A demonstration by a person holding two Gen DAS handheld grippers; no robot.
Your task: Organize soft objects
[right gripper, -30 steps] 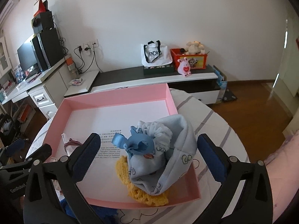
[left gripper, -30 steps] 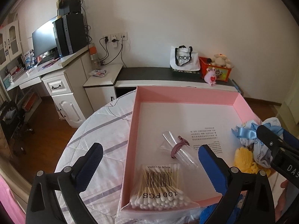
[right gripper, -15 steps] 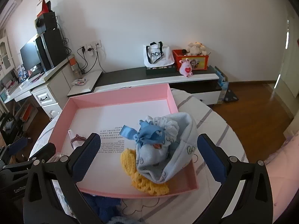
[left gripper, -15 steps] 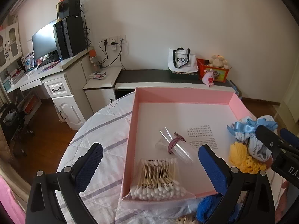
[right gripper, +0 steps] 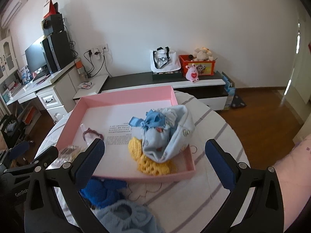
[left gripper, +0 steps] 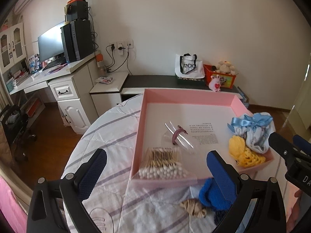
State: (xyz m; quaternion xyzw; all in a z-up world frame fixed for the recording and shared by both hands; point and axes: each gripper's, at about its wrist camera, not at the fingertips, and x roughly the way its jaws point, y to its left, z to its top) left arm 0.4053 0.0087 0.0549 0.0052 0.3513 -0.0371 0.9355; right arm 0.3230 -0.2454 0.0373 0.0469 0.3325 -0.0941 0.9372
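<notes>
A pink tray stands on the round cloth-covered table. In its right part lie a light blue baby hat with a blue ribbon and a yellow knitted piece. A blue knitted item and a pale blue fleece item lie on the table in front of the tray. A tan scrunchie lies beside the blue knit. My left gripper and right gripper are both open and empty, held above the table's near edge.
In the tray's left part lie a cotton swab bag and a clear packet with a purple hair tie. A desk with a monitor is at the left. A low cabinet with a tote bag stands behind.
Both grippers have pulled back and up from the tray. The blue knit, scrunchie and pale blue fleece item on the table have come into view. The hat stays in the tray.
</notes>
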